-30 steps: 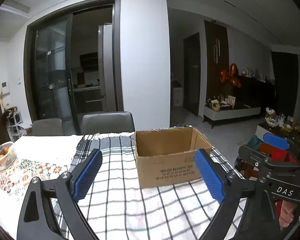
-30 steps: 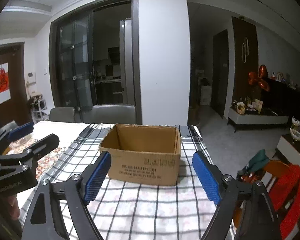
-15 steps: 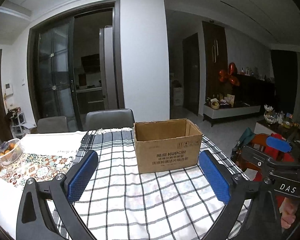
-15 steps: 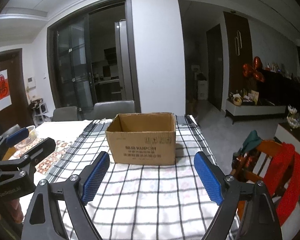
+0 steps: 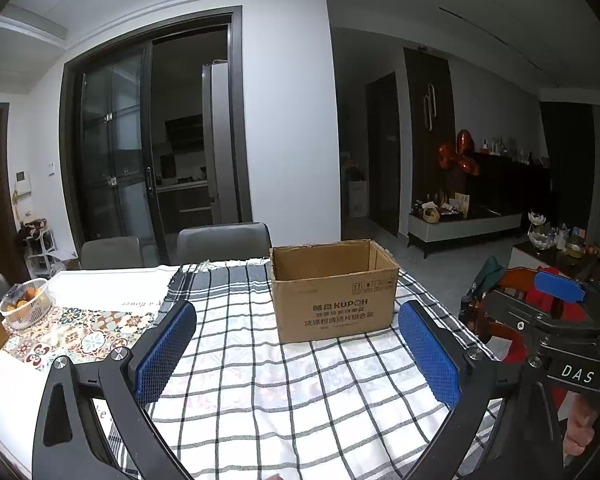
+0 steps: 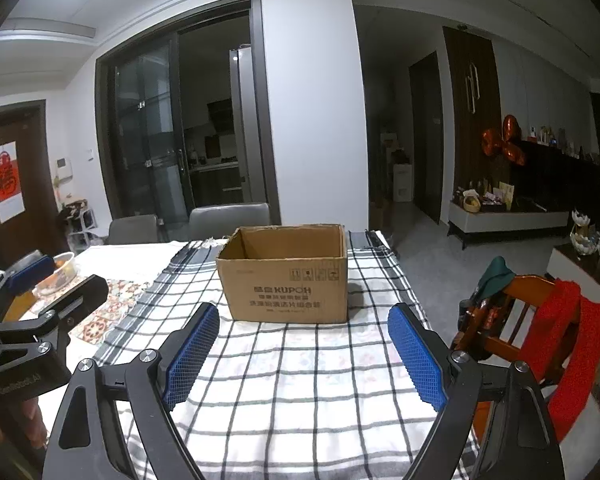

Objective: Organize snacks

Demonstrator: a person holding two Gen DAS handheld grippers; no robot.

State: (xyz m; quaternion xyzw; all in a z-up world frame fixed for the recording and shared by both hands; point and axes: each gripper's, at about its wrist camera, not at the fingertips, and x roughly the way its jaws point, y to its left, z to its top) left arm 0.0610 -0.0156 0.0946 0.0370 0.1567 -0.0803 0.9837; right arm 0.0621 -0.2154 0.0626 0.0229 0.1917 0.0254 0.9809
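Observation:
An open brown cardboard box stands on the checked tablecloth at the far end of the table; it also shows in the right wrist view. What lies inside it is hidden. My left gripper is open and empty, well short of the box. My right gripper is open and empty, also short of the box. The right gripper shows at the right edge of the left wrist view, and the left gripper at the left edge of the right wrist view. No snacks are in view on the cloth.
A clear bowl of fruit sits on a patterned mat at the table's left. Two grey chairs stand behind the table. A wooden chair with red cloth stands at the right.
Both grippers have drawn back from the box and risen a little; the box now looks smaller and farther away. Both stay open.

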